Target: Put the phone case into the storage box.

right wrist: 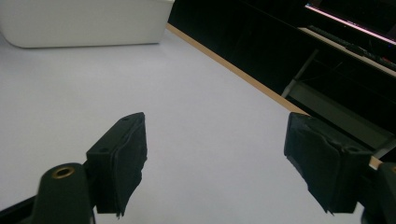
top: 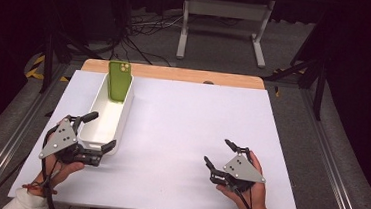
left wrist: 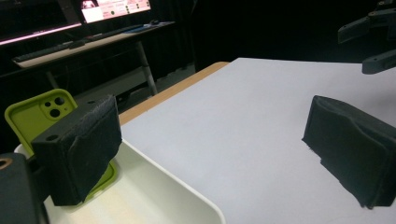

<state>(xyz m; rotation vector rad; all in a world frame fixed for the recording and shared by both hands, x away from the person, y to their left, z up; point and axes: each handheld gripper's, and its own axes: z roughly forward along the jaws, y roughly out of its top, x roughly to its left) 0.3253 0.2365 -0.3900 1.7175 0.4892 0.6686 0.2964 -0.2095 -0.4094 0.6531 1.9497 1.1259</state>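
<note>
1. Desk (top: 181,129): white top with a wooden strip along its far edge; dark floor, cables and a white frame lay beyond it.
2. White bin (top: 103,123): long, narrow, open-topped tub on the left part of the desk, lengthwise from near to far. In the right gripper view its outer wall (right wrist: 84,23) stood at the upper left, well apart from that gripper.
3. Green phone case (top: 119,80): stood upright inside the bin at its far end, leaning against the far wall, camera cut-outs at the top. In the left gripper view it (left wrist: 32,116) showed partly behind the left-hand finger pad.
4. Left gripper (top: 102,131): held in the person's left hand (top: 60,167) at the near end of the bin. Fingers wide apart and empty; one finger (top: 89,117) lay over the bin's left rim, the other (top: 106,146) at the near right corner, so the near end of the bin sat between them. Contact with the rim could not be told.
5. Right gripper (top: 218,152): held in the person's right hand (top: 249,190) over bare desk at the near right, well apart from the bin. Fingers (right wrist: 119,158) spread wide, nothing between them.
6. Background: a lit monitor (left wrist: 114,7) and a keyboard sat on a separate table beyond the desk.
</note>
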